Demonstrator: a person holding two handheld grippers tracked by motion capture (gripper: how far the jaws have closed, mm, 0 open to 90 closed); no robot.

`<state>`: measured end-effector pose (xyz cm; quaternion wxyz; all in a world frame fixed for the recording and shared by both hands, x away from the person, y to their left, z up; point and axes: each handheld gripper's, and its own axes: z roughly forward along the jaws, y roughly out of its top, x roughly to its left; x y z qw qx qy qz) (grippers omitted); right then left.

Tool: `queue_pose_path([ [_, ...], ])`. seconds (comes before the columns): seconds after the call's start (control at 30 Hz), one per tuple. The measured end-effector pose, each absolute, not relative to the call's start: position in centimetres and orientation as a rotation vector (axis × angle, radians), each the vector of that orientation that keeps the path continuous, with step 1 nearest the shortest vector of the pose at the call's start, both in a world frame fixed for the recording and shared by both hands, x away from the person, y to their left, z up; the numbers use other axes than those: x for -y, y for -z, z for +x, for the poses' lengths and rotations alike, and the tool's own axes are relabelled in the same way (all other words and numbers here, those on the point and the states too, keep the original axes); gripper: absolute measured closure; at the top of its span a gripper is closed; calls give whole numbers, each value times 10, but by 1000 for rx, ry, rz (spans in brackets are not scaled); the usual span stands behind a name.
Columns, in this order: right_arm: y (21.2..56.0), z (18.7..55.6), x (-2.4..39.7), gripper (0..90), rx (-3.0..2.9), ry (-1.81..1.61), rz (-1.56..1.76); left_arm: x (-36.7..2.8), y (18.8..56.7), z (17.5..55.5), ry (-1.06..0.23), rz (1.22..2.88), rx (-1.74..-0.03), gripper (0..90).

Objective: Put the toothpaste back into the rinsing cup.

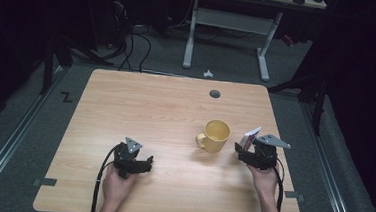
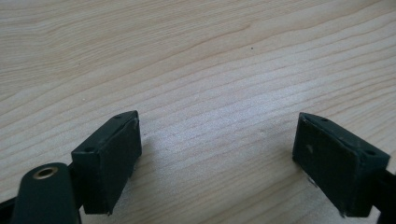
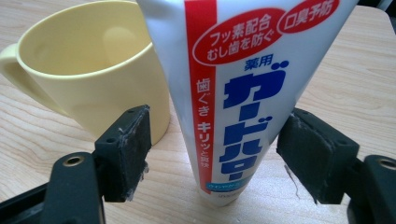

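**Toothpaste tube between right tool's pads, mug at 9 o'clock**

Toothpaste tube (image 3: 233,93) stands upright, cap end down on the desk (image 1: 165,114), its long axis vertical, between the right tool (image 3: 212,154) pads. Jaws are spread, gaps on both sides, no grip yet. Tube is glossy soft plastic, white with red stripe and blue lettering. Yellow mug (image 1: 215,136), smooth, handle at 9 o'clock, sits just beside the tube. Left tool (image 2: 217,158) is open over bare woodgrain, well apart.

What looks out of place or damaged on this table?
Little stands out. The toothpaste tube stands on its cap end between the right gripper's open jaws, beside the upright yellow mug. The pads look scuffed and worn. No spills.
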<state>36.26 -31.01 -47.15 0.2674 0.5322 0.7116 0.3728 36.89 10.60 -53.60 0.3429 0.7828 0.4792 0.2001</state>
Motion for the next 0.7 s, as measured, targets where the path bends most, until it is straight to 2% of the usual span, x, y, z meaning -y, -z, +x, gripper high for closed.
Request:
queue_pose_path([
  [0.37,477,367,312,341,-1918,-997,1462,-106,536,369,-520,2035,-1245,158],
  [0.53,481,367,312,428,-1879,-1005,1469,-106,536,369,-520,2034,-1246,158],
  [0.7,482,366,313,438,-1872,-1007,1458,-106,536,369,-520,2034,-1246,158],
])
